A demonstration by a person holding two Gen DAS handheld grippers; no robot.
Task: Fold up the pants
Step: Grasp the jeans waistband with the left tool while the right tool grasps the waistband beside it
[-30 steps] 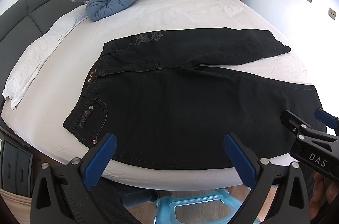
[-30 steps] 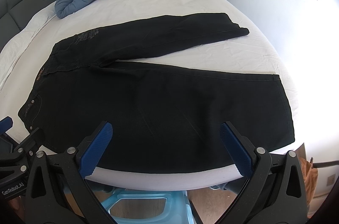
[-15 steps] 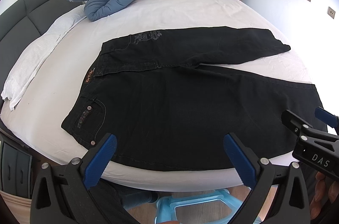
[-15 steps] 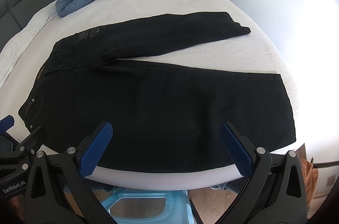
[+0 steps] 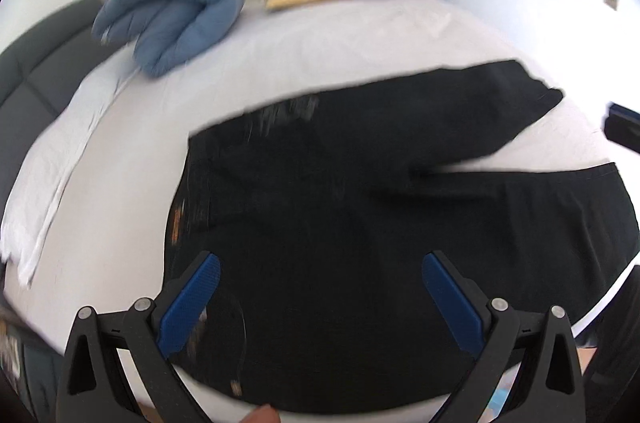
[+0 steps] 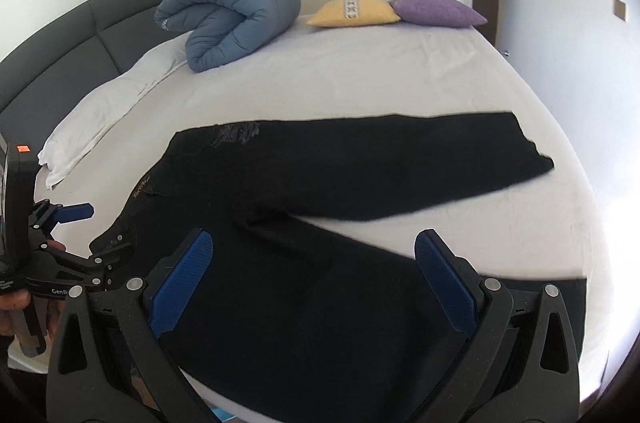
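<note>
Left wrist view is smeared with motion blur, yet the essentials read: the left tool (image 5: 320, 299) has both blue pads spread wide with nothing between them, poised over the waist end of the black pants (image 5: 360, 223). In the right wrist view the right tool (image 6: 312, 283) is likewise spread wide and empty, hovering above the near leg, with the left tool (image 6: 68, 243) visible off to its left, at the waistband corner.

The pants lie flat on the white bed (image 6: 360, 71), unfolded, directly ahead of and beneath both tools. Their long axis runs crosswise to the tools' line of sight: waistband to the left, hems to the right. The legs splay into a narrow V, the far leg reaching toward the right edge of the bed and the near leg lying along the bed's front edge under the tools.

By my reading the fold has not begun; this is the approach to a first grasp. The next move probably calls for each tool to drop onto the near edge of the fabric (the left at the waistband, the right farther down the leg or at the hem), close on it, then carry the near leg over the far one. Whether either pad already touches cloth I cannot tell.
</note>
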